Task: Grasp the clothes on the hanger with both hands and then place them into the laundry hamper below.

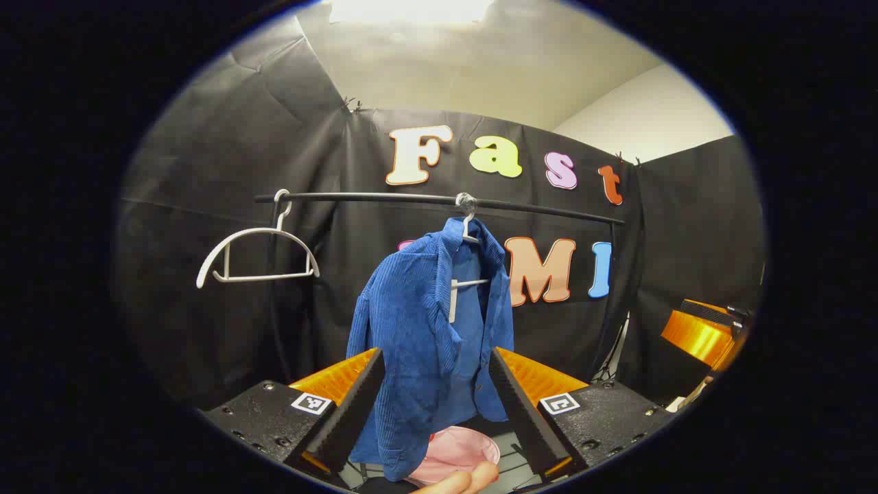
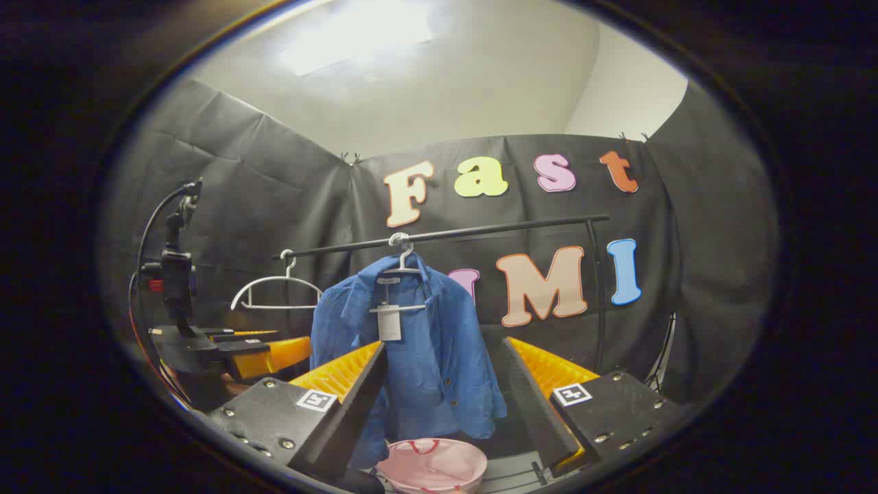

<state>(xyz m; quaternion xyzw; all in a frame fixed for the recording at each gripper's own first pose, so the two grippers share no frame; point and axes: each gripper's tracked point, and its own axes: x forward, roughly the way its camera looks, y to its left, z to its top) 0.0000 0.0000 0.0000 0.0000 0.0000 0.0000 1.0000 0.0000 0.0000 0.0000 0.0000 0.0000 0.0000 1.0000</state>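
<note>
A blue corduroy shirt [image 1: 429,343] [image 2: 418,357] hangs on a white hanger [image 1: 466,237] [image 2: 401,264] from a black rail [image 1: 439,200] [image 2: 446,234]. Below it stands a pink laundry hamper [image 1: 456,453] [image 2: 432,465]. My left gripper [image 1: 439,405] is open, its fingers framing the shirt's lower part from a short way off. My right gripper [image 2: 446,405] is open too, short of the shirt, with nothing between its fingers. In the right gripper view the left gripper [image 2: 233,350] shows at the left. The right gripper [image 1: 706,333] shows at the right edge of the left gripper view.
An empty white hanger [image 1: 257,257] [image 2: 274,291] hangs at the rail's left end. A camera on a bent stalk [image 2: 171,267] stands at the left. A person's fingertips [image 1: 463,481] show at the bottom of the left gripper view. The rail's upright post [image 2: 597,288] stands at the right.
</note>
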